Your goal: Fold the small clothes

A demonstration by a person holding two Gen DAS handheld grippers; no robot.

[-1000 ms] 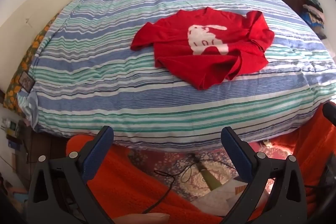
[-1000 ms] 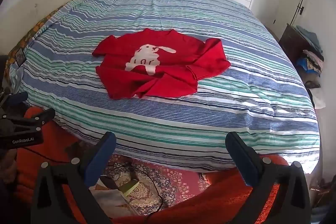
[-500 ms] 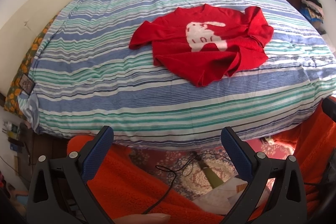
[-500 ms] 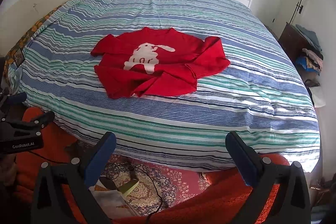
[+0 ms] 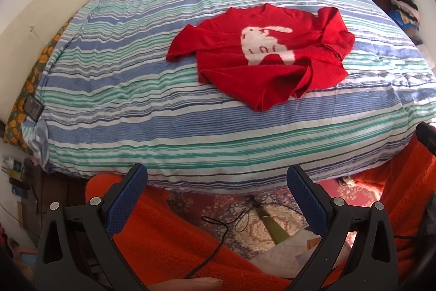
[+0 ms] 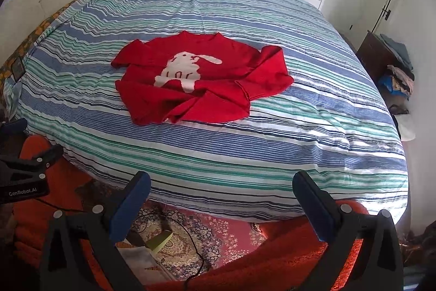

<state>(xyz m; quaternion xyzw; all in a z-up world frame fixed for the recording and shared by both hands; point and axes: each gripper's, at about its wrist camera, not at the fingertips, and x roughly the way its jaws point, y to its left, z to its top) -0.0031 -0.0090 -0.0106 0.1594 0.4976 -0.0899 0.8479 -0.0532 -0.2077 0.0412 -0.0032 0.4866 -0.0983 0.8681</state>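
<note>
A small red sweater [image 5: 267, 56] with a white rabbit on its front lies rumpled on the striped bed [image 5: 136, 105]; its right sleeve and hem are bunched over. It also shows in the right wrist view [image 6: 201, 81]. My left gripper [image 5: 216, 179] is open and empty, held off the near edge of the bed, well short of the sweater. My right gripper [image 6: 220, 186] is open and empty too, also before the bed's near edge. The left gripper's body [image 6: 24, 171] shows at the left edge of the right wrist view.
The bed [image 6: 272, 143] fills most of both views. An orange fleece [image 5: 169, 244] and a patterned rug [image 6: 196, 233] with a black cable lie below the grippers. A dark cabinet [image 6: 381, 59] with piled clothes stands at the right. White wardrobes line the far wall.
Both views have shifted slightly: the sweater sits a little lower and closer in the frames. Both grippers stay open and empty.
</note>
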